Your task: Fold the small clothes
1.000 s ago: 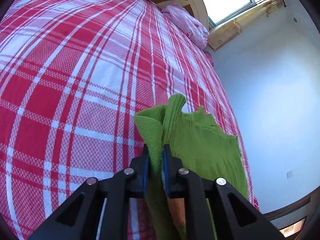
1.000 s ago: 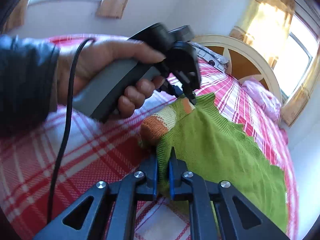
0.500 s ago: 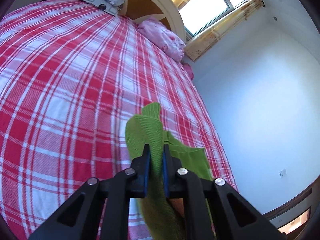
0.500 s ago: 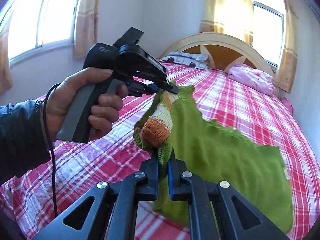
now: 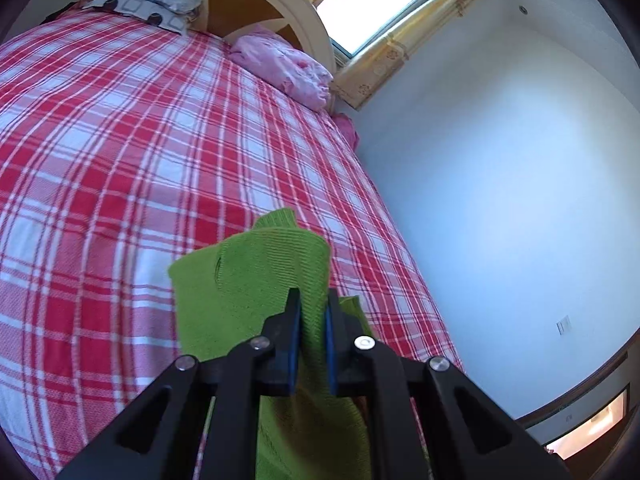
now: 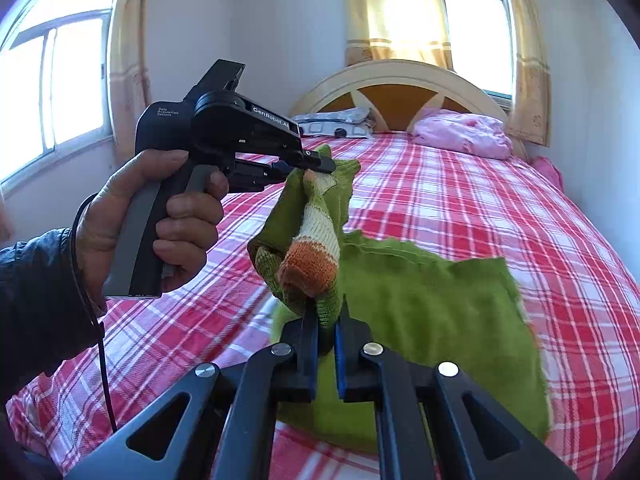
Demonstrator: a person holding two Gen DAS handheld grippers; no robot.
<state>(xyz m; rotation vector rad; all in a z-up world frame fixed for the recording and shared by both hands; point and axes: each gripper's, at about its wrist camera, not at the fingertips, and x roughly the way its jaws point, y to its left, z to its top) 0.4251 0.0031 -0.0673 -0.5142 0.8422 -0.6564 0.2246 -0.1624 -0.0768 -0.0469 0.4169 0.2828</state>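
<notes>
Pinching green sweater between fingers of both grippers.

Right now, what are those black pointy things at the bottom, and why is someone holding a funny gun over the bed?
It is no gun. A person holds a grabbing tool in each hand, and each tool has a small camera looking along its two fingers. One picture comes from the left tool, the other from the right tool; the black pointy things are their fingers. In the right tool's picture you see the person's left hand holding the other tool. Both tools are pinched shut on one green knitted garment with an orange and cream striped part, lifting one end while the rest lies on the bed's red checked cover. At the headboard lie a pink pillow and a patterned grey one.
</notes>
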